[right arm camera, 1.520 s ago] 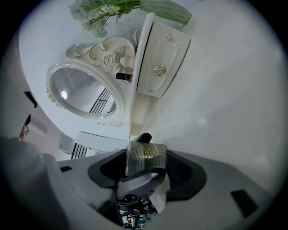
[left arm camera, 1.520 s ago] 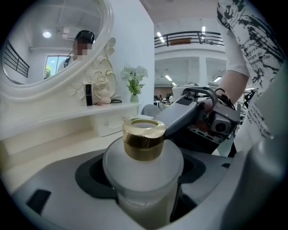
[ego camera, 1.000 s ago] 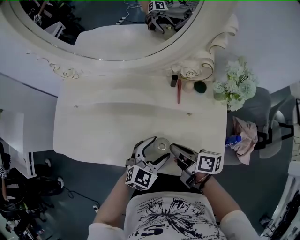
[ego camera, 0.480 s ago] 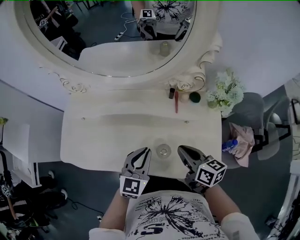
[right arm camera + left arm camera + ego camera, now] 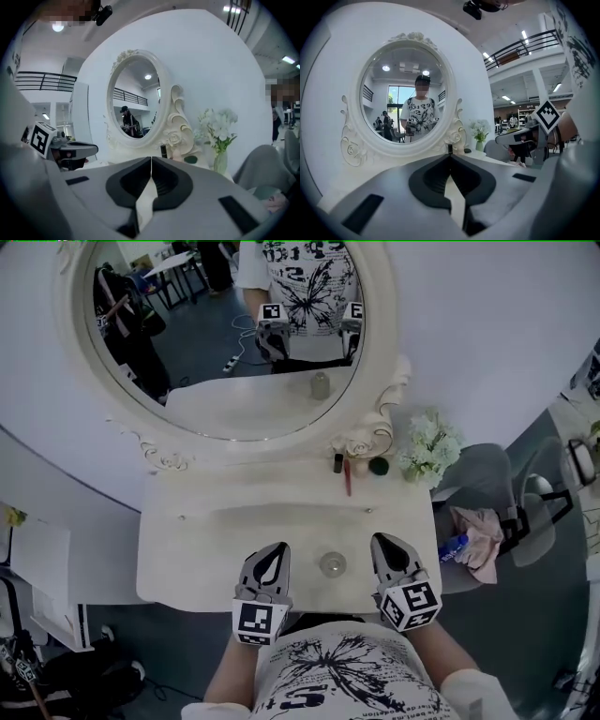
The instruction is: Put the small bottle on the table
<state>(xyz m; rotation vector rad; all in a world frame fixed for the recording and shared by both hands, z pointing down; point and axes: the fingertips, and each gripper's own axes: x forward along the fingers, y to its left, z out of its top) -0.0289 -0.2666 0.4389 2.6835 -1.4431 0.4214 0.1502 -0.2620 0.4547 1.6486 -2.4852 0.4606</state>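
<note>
Dressing table [image 5: 206,540] bearing the small bottle [image 5: 332,564], free-standing; left gripper [image 5: 274,557] at its 9 o'clock, right gripper [image 5: 387,547] at 3, both closed and empty, so the task is apparently complete.

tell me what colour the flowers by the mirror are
The flowers are white with green stems, best seen in the right gripper view.

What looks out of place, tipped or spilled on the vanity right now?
Nothing stands out. The small bottle stands upright on the table between the shut left tool and right tool, touching neither; nothing is spilled.
</note>
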